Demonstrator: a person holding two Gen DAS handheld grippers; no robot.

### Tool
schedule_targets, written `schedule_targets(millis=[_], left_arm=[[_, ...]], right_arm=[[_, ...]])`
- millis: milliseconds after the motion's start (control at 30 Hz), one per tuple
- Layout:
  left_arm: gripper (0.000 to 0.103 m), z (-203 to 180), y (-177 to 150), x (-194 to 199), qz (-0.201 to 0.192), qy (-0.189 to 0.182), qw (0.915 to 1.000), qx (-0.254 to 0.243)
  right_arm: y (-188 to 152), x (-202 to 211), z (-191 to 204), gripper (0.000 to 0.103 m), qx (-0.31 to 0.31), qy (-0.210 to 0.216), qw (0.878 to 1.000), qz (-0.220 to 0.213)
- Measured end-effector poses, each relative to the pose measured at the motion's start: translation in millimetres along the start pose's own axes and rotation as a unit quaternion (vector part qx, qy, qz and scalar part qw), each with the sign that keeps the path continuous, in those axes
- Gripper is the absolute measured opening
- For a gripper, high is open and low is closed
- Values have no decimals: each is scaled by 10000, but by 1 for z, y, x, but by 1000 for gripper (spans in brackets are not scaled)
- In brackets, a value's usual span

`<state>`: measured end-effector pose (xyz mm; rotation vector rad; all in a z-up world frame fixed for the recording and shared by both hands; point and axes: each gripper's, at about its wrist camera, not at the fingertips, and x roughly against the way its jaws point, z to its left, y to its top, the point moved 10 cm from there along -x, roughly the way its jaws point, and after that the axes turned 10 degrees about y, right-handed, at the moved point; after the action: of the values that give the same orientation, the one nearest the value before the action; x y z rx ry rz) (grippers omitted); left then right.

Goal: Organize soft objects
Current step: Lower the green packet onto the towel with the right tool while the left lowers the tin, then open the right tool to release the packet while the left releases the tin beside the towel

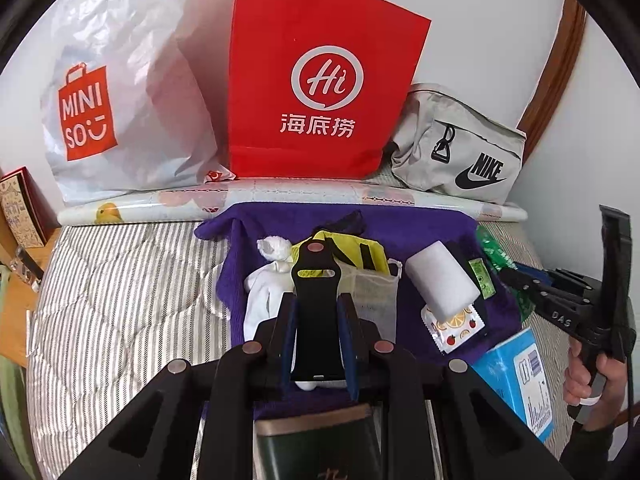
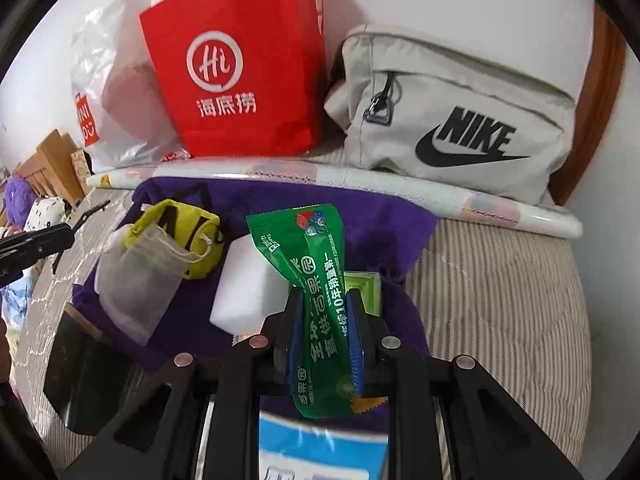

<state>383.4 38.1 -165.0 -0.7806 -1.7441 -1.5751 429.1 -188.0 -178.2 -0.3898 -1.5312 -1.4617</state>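
My left fingers (image 1: 318, 312) grip a black strap (image 1: 316, 300), right fingers (image 2: 324, 336) a green packet (image 2: 320, 280) (sponge (image 2: 248, 280), pouch (image 2: 140, 276) crowd the purple towel (image 2: 380, 224)).

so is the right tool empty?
No, the right tool is clamped on a green snack packet, which sticks out above the purple towel.

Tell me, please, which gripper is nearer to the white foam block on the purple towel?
Right. The right gripper, shut on a green packet, hangs right beside the white foam block. The left gripper, holding a black strap, is farther off, over the white sock.
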Motion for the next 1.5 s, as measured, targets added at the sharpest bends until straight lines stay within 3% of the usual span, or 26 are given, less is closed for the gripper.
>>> schedule_targets(millis=[400,733,800,867,1500], left_arm=[[20,-14,10,-29,155,-111,9997,-122],[20,-27,8,-45,318,-218,9991,-202],[20,-30,7,-48,340,-238,9989,-230],[20,-32,8,-50,351,-229,9988,-246],[23,-34,3,-71,686,-142,9972,-246]], right_arm=[[1,-40,-7,23,39,28,9993,379],[-4,-51,-5,33,69,123,9984,538],[-4,-51,-4,36,74,145,9984,542],[-4,-50,-5,45,53,157,9982,572],[-3,-21,-2,47,-20,-16,9990,437]])
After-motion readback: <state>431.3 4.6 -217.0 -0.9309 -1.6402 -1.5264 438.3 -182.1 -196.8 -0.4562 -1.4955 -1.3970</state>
